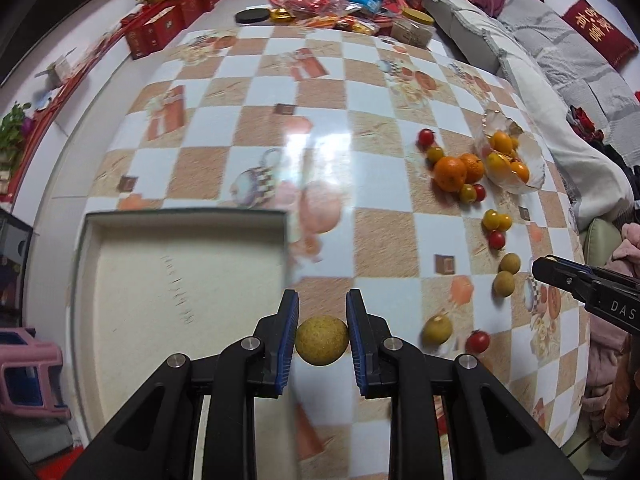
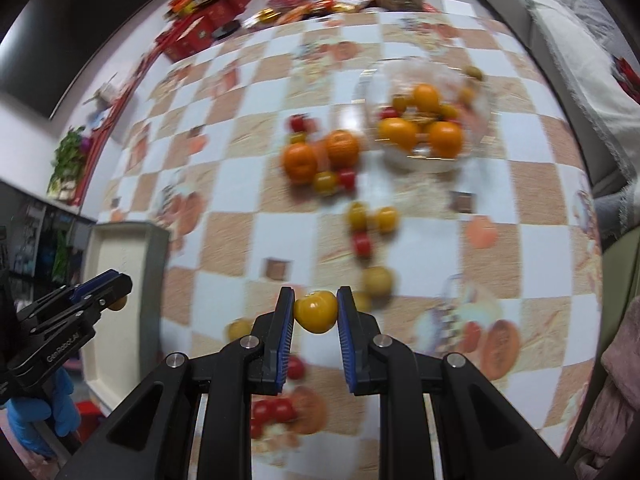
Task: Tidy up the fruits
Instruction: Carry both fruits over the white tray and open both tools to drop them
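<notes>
My left gripper [image 1: 322, 308] is shut on a tan longan [image 1: 322, 340], held above the table just right of a cream tray [image 1: 180, 216]. My right gripper [image 2: 316, 300] is shut on a yellow cherry tomato [image 2: 316, 312] above the table. Two oranges [image 1: 456, 170] lie beside a glass bowl [image 1: 532, 184] holding yellow and orange fruit. Loose red and yellow cherry tomatoes [image 1: 496, 224] and longans [image 1: 506, 274] lie scattered on the checkered tablecloth. The right gripper shows at the right edge of the left wrist view [image 1: 538, 270]. The left gripper shows at the left in the right wrist view [image 2: 114, 294].
Snack packets, a jar [image 1: 414, 26] and red boxes [image 1: 160, 28] crowd the table's far end. A grey sofa [image 1: 560, 60] runs along the right. A pink stool [image 1: 28, 376] stands on the floor at left.
</notes>
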{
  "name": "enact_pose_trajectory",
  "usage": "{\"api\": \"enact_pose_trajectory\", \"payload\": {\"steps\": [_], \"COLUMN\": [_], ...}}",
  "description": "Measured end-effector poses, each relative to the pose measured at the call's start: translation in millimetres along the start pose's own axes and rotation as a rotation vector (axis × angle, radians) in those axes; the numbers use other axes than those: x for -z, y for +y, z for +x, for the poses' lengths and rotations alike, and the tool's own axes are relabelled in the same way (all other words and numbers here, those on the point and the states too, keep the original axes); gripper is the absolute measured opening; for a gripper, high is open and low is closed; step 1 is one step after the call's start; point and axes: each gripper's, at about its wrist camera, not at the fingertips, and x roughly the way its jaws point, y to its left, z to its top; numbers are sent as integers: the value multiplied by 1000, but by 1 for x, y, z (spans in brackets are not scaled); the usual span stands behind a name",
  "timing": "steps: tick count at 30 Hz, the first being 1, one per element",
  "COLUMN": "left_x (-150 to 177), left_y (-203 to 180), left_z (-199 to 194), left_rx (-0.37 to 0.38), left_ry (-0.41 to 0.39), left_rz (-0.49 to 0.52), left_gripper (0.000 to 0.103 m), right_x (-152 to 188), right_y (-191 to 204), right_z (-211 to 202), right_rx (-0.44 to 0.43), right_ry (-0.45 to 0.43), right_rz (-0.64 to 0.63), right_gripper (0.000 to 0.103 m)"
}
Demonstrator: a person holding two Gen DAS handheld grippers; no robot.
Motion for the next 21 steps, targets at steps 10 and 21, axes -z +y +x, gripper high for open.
{"api": "enact_pose_trajectory", "payload": {"steps": [10, 21], "left_x": [46, 97], "left_y": [92, 150], "left_z": [-11, 6], "left_rx": [-103, -161], "left_ry": [24, 89], "left_rz": [-113, -173], "left_gripper": [26, 26], "right_x": [-5, -9], "right_y": [115, 216], "right_z": [27, 87], "right_rx": [-107, -118], "right_ry": [61, 152], "right_rz": [-156, -322], "right_gripper": [23, 23]}}
